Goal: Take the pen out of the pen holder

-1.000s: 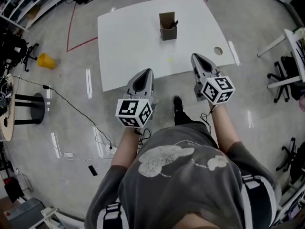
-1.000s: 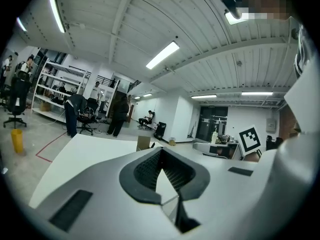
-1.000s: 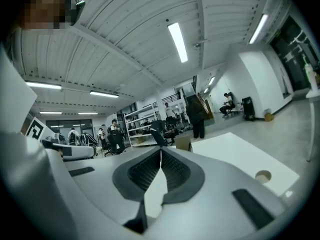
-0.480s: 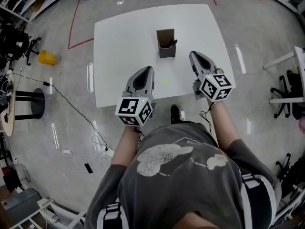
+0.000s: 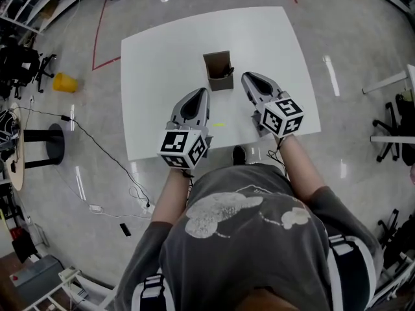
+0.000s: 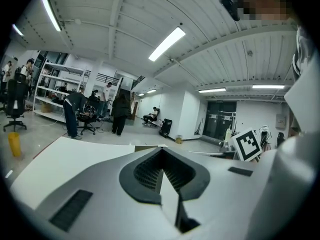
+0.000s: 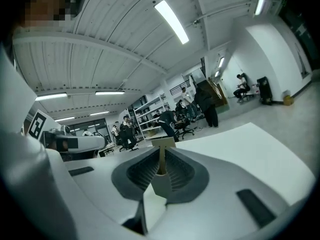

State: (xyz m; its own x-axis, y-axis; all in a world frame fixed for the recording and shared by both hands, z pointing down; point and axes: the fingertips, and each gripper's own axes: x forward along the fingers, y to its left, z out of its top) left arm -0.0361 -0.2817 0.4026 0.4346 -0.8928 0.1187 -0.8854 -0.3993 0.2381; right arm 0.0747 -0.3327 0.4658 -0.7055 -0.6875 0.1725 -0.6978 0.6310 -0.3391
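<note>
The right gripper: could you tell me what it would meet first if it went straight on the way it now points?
Most likely the cardboard pen holder: the right gripper view shows it dead ahead of the right gripper, in line with its shut jaws. How far off is unclear.

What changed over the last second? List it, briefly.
The left gripper and the right gripper moved forward over the table toward the pen holder. The right gripper's tip is now close beside the holder without touching it. Nothing was grasped or released, and both grippers stayed shut and empty. The pen stayed in the holder.
</note>
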